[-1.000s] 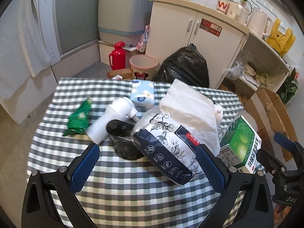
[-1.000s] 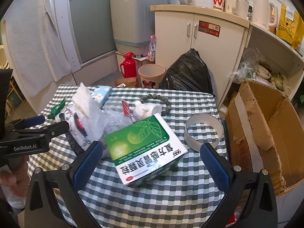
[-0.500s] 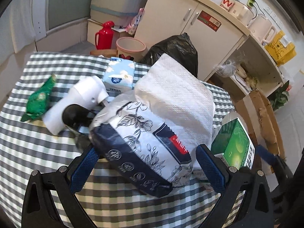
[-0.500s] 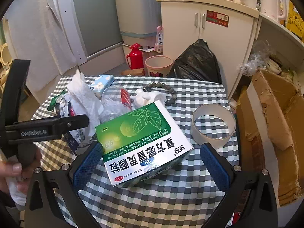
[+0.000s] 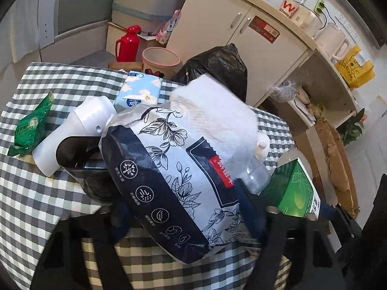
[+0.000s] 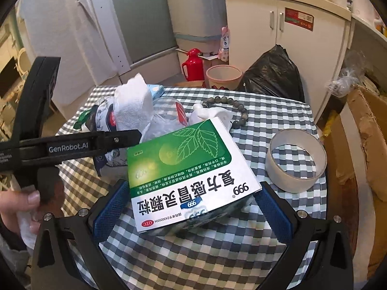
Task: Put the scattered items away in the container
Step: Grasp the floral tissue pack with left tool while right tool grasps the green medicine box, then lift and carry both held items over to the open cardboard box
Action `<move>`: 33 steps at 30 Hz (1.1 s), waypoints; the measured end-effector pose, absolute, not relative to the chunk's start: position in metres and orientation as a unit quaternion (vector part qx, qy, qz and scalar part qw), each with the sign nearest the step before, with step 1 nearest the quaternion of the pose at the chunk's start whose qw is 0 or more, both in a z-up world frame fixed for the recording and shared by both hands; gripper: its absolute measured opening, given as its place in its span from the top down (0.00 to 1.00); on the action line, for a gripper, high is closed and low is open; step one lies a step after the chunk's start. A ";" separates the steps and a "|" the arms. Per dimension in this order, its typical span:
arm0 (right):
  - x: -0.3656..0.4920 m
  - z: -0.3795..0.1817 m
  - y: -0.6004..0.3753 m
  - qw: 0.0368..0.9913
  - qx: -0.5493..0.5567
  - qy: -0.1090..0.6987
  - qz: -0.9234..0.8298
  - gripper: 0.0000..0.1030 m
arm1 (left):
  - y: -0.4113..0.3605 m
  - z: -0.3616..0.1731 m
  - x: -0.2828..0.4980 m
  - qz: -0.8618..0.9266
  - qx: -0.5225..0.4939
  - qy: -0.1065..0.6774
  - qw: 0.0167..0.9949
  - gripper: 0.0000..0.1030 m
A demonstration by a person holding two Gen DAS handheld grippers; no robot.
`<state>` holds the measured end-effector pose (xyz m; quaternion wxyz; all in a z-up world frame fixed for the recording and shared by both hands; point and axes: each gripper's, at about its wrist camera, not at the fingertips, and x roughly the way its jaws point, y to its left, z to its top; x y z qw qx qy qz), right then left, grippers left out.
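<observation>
Looking along the left gripper (image 5: 186, 220), we see its blue fingers (image 5: 121, 220) pressed against both sides of a tissue pack (image 5: 174, 176), navy and white with a flower print and white tissue bulging from its open top; the pack fills the gap between them and sits tilted over the checked worktop (image 5: 43, 193). Behind the pack lie a white bottle (image 5: 79, 130) on its side, a dark glossy object (image 5: 77, 154) we cannot identify, a green sachet (image 5: 31, 125) near the left edge, and a small blue tissue packet (image 5: 140, 89) farther back. In the right wrist view our right gripper (image 6: 191, 205) has its fingers (image 6: 108, 207) spread wide on either side of a green and white medicine box (image 6: 186, 169); the left pad is just beside the box's edge and the right pad stands clearly apart from it, so nothing is gripped. The box lies on the worktop, leaning on crumpled clear plastic (image 6: 162, 118). To its right stands a tape ring (image 6: 296, 162), and behind it a bead bracelet (image 6: 232, 106) curls round a small white figure (image 6: 208, 116). A torn cardboard box (image 6: 362, 145) stands open just off the worktop's right edge. At the left we see the other gripper's black body, held in a hand (image 6: 21, 205).
</observation>
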<state>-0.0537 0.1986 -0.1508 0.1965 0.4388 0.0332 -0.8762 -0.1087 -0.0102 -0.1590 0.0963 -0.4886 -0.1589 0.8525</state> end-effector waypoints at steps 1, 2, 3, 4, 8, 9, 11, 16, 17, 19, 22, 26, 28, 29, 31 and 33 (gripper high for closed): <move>-0.055 -0.152 0.198 0.197 0.440 0.036 -0.876 0.00 | -0.010 -0.160 -0.109 0.852 -0.490 -0.157 0.096 0.40; -0.055 -0.153 0.198 0.197 0.441 0.039 -0.875 0.00 | -0.010 -0.160 -0.109 0.852 -0.490 -0.155 0.095 0.46; -0.056 -0.155 0.197 0.196 0.442 0.043 -0.874 0.00 | -0.010 -0.160 -0.109 0.853 -0.490 -0.154 0.095 0.49; -0.056 -0.156 0.196 0.195 0.442 0.047 -0.874 0.00 | -0.010 -0.160 -0.108 0.853 -0.489 -0.154 0.096 0.55; -0.057 -0.165 0.190 0.187 0.447 0.070 -0.872 0.00 | -0.009 -0.157 -0.106 0.858 -0.482 -0.147 0.100 0.65; -0.058 -0.168 0.188 0.185 0.448 0.075 -0.871 0.00 | -0.009 -0.155 -0.104 0.860 -0.479 -0.143 0.100 0.66; -0.057 -0.170 0.188 0.181 0.448 0.075 -0.872 0.00 | -0.007 -0.151 -0.102 0.865 -0.473 -0.134 0.101 0.69; -0.055 -0.168 0.190 0.174 0.443 0.063 -0.877 0.01 | -0.006 -0.142 -0.096 0.873 -0.461 -0.122 0.102 0.76; -0.053 -0.167 0.190 0.173 0.441 0.062 -0.878 0.02 | -0.006 -0.140 -0.095 0.874 -0.458 -0.122 0.103 0.77; -0.050 -0.165 0.189 0.173 0.438 0.059 -0.880 0.03 | -0.007 -0.135 -0.092 0.879 -0.451 -0.119 0.102 0.78; -0.046 -0.161 0.190 0.182 0.433 0.052 -0.881 0.03 | -0.010 -0.128 -0.087 0.885 -0.442 -0.113 0.094 0.79; -0.041 -0.154 0.195 0.179 0.422 0.039 -0.888 0.04 | -0.015 -0.120 -0.083 0.889 -0.435 -0.115 0.085 0.79; -0.039 -0.149 0.198 0.177 0.417 0.038 -0.891 0.04 | -0.017 -0.114 -0.079 0.894 -0.427 -0.111 0.079 0.78; -0.037 -0.145 0.200 0.175 0.412 0.037 -0.894 0.04 | -0.017 -0.110 -0.076 0.897 -0.422 -0.108 0.076 0.79; -0.034 -0.138 0.202 0.171 0.404 0.036 -0.898 0.04 | -0.017 -0.102 -0.072 0.902 -0.413 -0.104 0.072 0.78; -0.030 -0.130 0.204 0.170 0.395 0.035 -0.902 0.04 | -0.017 -0.093 -0.067 0.908 -0.402 -0.098 0.068 0.78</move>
